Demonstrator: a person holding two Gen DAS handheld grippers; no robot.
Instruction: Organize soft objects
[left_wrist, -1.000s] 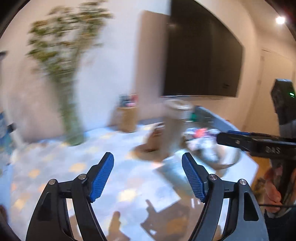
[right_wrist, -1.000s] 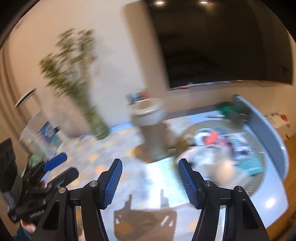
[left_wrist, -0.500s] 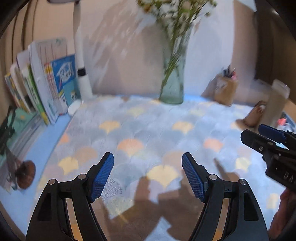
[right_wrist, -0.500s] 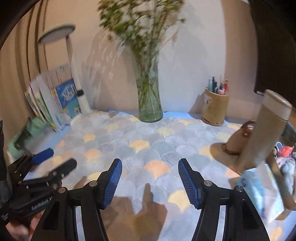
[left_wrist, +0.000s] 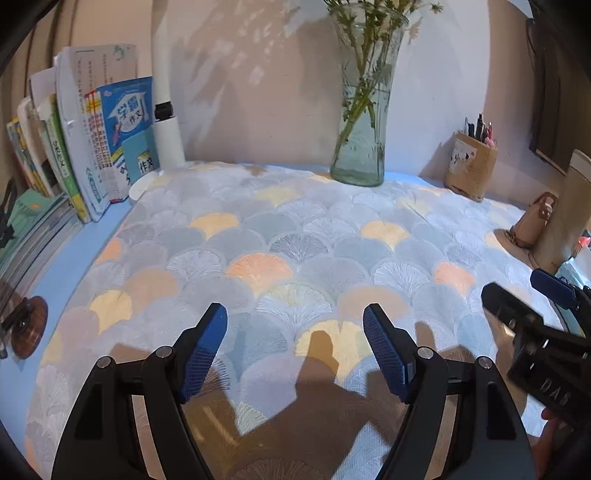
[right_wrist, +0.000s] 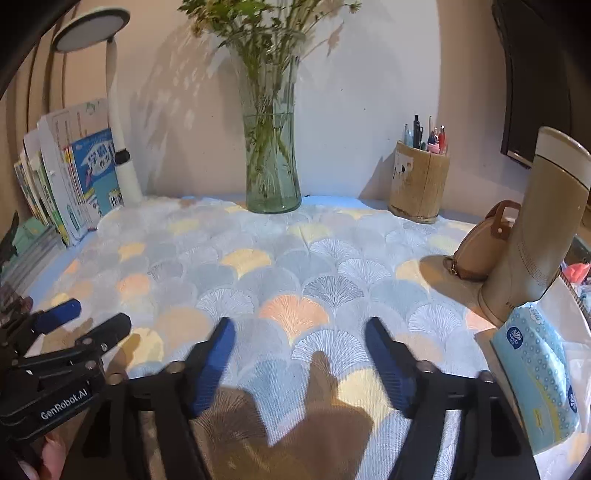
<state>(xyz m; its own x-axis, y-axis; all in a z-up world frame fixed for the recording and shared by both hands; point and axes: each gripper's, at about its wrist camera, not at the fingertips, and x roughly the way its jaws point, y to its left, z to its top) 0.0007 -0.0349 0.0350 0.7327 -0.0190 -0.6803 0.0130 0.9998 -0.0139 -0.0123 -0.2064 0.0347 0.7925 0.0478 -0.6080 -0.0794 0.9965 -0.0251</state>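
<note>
The left claw (left_wrist: 295, 349) stood open with nothing between its blue pads (left_wrist: 201, 354). The right claw (right_wrist: 301, 363) likewise stood open and empty. Both hung above the cloth (left_wrist: 295, 240), a scallop-patterned cover spread over the surface. In the left view the right claw (left_wrist: 532, 306) appeared at 3 o'clock; in the right view the left claw (right_wrist: 79, 319) appeared at 8 o'clock. The two claws were apart from each other.

The soft objects lay at the 3 o'clock edge of the right view. A tissue pack (right_wrist: 535, 373) leaned just beside the base of a tall flask (right_wrist: 535, 236). Beyond the flask, a red item (right_wrist: 576, 271) showed partly; its kind could not be determined. A brown pouch (right_wrist: 480, 247) rested against the flask at its 9 o'clock side.

Fixed items along the wall, right view:
- Vase (right_wrist: 271, 166) with green stems, at 12 o'clock, standing on the far edge of the cloth.
- Pen holder (right_wrist: 419, 184), at 1 o'clock, upright, with pens inside.
- Lamp (right_wrist: 118, 122), at 10 o'clock, white, just beside the books.
- Books (right_wrist: 70, 177), at 9 o'clock, standing upright in a row.

Shadows of both claws fell on the cloth directly below them.
</note>
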